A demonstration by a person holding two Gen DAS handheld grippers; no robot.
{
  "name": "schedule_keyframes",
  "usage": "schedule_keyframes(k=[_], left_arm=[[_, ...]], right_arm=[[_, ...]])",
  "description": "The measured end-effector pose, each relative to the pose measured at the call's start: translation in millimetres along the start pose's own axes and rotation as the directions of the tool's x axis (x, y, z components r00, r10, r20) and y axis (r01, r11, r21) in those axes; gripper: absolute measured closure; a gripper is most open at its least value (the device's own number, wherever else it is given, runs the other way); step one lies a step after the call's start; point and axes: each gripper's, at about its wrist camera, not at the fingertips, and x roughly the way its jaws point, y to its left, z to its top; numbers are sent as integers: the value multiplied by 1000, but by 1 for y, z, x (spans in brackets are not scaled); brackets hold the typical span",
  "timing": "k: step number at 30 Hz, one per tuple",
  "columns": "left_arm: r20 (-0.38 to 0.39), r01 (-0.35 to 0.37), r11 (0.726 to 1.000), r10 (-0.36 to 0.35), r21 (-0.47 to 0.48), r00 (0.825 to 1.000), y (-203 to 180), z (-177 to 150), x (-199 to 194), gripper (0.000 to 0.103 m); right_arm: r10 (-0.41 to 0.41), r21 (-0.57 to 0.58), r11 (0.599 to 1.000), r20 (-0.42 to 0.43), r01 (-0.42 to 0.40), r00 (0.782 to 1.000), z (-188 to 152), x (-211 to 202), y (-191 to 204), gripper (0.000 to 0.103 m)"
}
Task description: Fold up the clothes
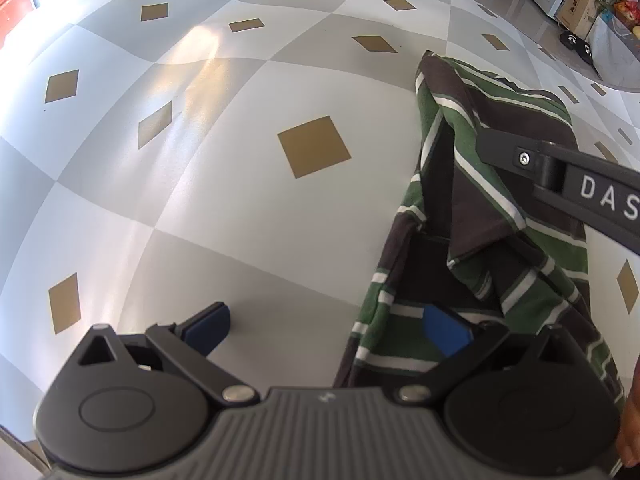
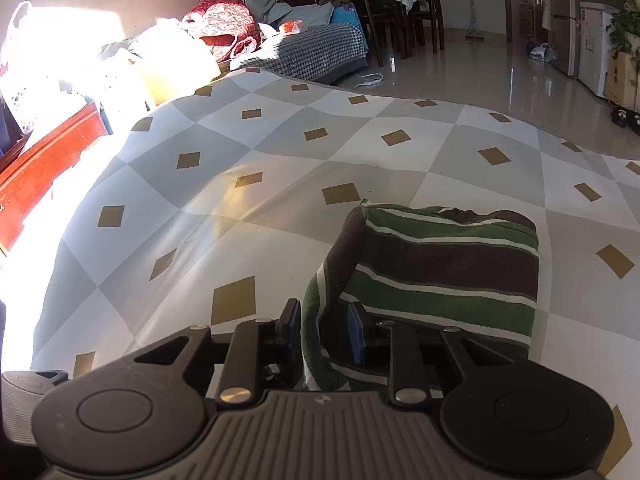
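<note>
The shirt point(image 2: 436, 276), striped green, brown and white, lies folded into a thick bundle on the surface point(image 2: 280, 168), which carries a grey-and-white checked cover with gold diamonds. The bundle sits toward the right side of the surface in both views.

The right gripper point(image 2: 325, 330) straddles the near left edge of the shirt. A fold of cloth stands between its jaws, which are partly open; the left pad lies against the cloth, but a gap shows at the right pad, so no firm clamp is visible. In the left wrist view this gripper's black finger point(image 1: 560, 172) reaches in from the right across the top of the shirt.

The left gripper point(image 1: 326, 330) has its jaws spread wide. Its left pad point(image 1: 208, 328) hangs over bare surface; its right pad point(image 1: 446, 330) shows in front of the shirt's near edge. Nothing is gripped between them.

Surroundings, right wrist view: a red wooden edge point(image 2: 44, 156) borders the surface at left, in strong sunlight. Beyond the far edge stands a sofa point(image 2: 312, 48) with heaped cloth, then chairs point(image 2: 424, 8) at a dining table. A tiled floor point(image 2: 480, 72) runs to the right, toward a plant point(image 2: 626, 28). The surface left of the shirt is unobstructed.
</note>
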Motion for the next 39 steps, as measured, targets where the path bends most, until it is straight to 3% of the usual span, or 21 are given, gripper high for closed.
schedule_keyframes(k=[7,14,21,26,39], left_arm=[[-2,-15,1000,15,12,1000,-2,0,1,0],[-5,-35,999,35,26,999,-7,0,3,0],[-4,-28,1000,28,14,1000,-4,1,2,0],[8,-17,1000,17,22,1000,-6,0,-1,0],[58,36,984,-47,173,997,-30,-20,-21,0]], right_arm=[[74,25,997,-54,-73,996,-9,20,2,80],[103,73,992,-68,-98,992,-14,31,-1,64],[128,127,985,-59,-120,990,-5,16,-10,62],[70,140,988,-20,-67,997,1,-9,-19,61],[-15,179,983,-82,29,997,-20,-58,-36,58]])
